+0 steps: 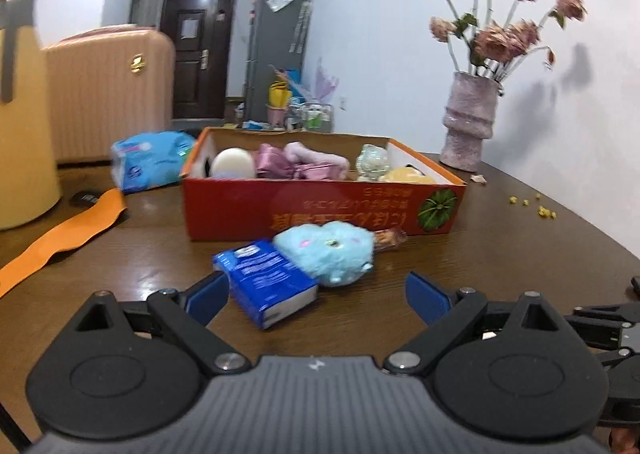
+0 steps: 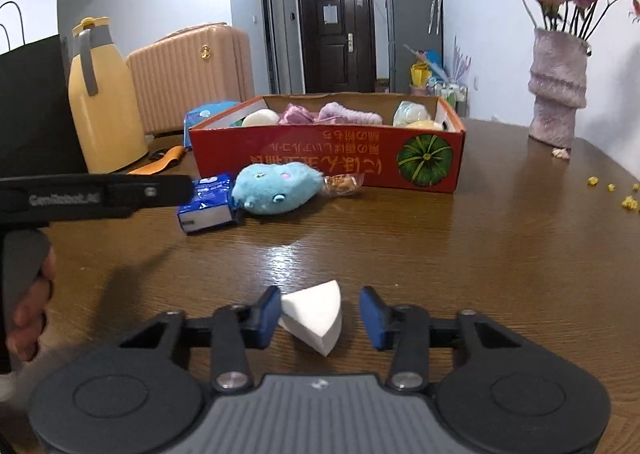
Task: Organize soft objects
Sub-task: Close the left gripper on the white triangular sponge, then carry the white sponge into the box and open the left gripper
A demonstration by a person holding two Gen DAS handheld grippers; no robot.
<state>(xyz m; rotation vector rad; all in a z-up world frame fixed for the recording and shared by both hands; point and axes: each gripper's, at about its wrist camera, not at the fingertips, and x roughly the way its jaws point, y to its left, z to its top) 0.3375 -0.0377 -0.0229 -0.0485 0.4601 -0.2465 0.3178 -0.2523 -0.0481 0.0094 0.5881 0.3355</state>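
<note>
Right claw (image 2: 318, 316) is straddling a white wedge sponge (image 2: 316, 314) on the counter (image 2: 440, 254), right pad not touching. Left claw (image 1: 316, 296) is gaping open near a blue tissue pack (image 1: 266, 280).

The red box (image 1: 320, 210) wall hides its toys' lower halves — its print is blurred.

We see a dark glossy wooden table (image 2: 460, 254), a red printed cardboard box (image 2: 320, 158), a fluffy light-blue plush toy (image 2: 276, 188), a matt white wedge-shaped foam sponge (image 2: 316, 314), a shiny blue plastic-wrapped tissue pack (image 1: 266, 282) and a rough pinkish ribbed vase (image 2: 558, 94)
</note>
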